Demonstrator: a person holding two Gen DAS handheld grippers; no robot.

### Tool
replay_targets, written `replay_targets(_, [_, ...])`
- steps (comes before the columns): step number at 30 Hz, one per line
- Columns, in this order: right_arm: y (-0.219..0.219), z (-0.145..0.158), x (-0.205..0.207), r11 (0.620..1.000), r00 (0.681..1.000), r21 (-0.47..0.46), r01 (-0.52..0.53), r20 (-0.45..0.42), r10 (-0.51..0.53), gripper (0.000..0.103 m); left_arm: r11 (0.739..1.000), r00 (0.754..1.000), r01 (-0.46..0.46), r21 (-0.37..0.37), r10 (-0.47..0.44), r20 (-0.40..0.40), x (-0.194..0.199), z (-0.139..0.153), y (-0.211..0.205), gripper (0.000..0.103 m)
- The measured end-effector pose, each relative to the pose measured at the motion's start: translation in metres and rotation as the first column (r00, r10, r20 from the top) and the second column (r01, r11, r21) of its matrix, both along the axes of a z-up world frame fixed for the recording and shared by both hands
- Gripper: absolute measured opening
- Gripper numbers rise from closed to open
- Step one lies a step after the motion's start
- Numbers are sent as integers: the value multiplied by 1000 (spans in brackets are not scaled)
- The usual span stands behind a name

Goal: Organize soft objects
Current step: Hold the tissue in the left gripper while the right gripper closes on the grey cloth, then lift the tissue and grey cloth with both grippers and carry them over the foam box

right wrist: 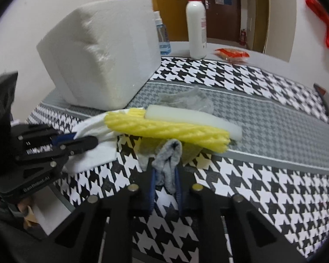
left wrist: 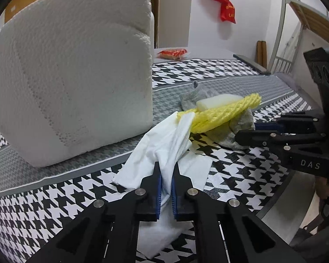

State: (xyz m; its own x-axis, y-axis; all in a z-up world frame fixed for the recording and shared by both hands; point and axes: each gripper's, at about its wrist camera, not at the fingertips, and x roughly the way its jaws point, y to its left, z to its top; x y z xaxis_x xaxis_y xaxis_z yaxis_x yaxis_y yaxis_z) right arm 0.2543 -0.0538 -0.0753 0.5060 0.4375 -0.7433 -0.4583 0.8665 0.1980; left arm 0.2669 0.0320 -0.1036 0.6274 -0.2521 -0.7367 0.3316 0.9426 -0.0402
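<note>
My left gripper [left wrist: 166, 171] is shut on a white cloth [left wrist: 164, 144] that lies crumpled on the houndstooth table cover; it also shows in the right wrist view [right wrist: 92, 141]. My right gripper [right wrist: 165, 168] is shut on a grey sock [right wrist: 168, 160]; the sock shows in the left wrist view [left wrist: 234, 129]. A yellow foam net [left wrist: 221, 114] and a white foam bar [left wrist: 217, 102] lie on top of the sock and the cloth's far end. In the right wrist view the net [right wrist: 164, 129] and bar [right wrist: 193, 118] sit just beyond my right fingertips.
A large white foam block [left wrist: 72, 70] stands at the left on the cover [left wrist: 241, 175]. A white pump bottle [right wrist: 196, 26], a blue bottle [right wrist: 163, 37] and a red packet [right wrist: 232, 54] stand at the far edge. A clear plastic wrapper [right wrist: 186, 98] lies behind the bar.
</note>
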Motion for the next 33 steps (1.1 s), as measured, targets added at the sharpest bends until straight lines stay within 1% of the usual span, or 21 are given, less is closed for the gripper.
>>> replay_targets(2, [-6,8,0,999,1000,45,2,6,-2,19,1000,1000,-14,-10,14,13,-1,4,3,8])
replay_targets(6, [-19,28,3,993,999,120,19,41,-24,19,998,998,-31,-57,34,57,-6,21,10,8])
replay_targets(10, [-32,50,2,986,993,155,54,99,-70,19,996,994,-36,-81,45,102,-12,36,13,8])
replay_targets(14, [-37,65,-3,984,985,164,69,143,-93,19,994,987,-44,-97,58,151,-20,53,15,8])
replay_targets(18, [-40,77,-11,983,977,165,75,187,-106,19,993,981,-48,-111,68,184,-24,65,16,8])
replay_targets(23, [-43,91,-20,982,966,174,78,231,-117,19,992,974,-54,-116,77,211,-28,74,17,8])
replay_targets(33, [-43,107,-34,982,942,168,86,306,-135,19,991,961,-65,-119,94,259,-35,88,10,8])
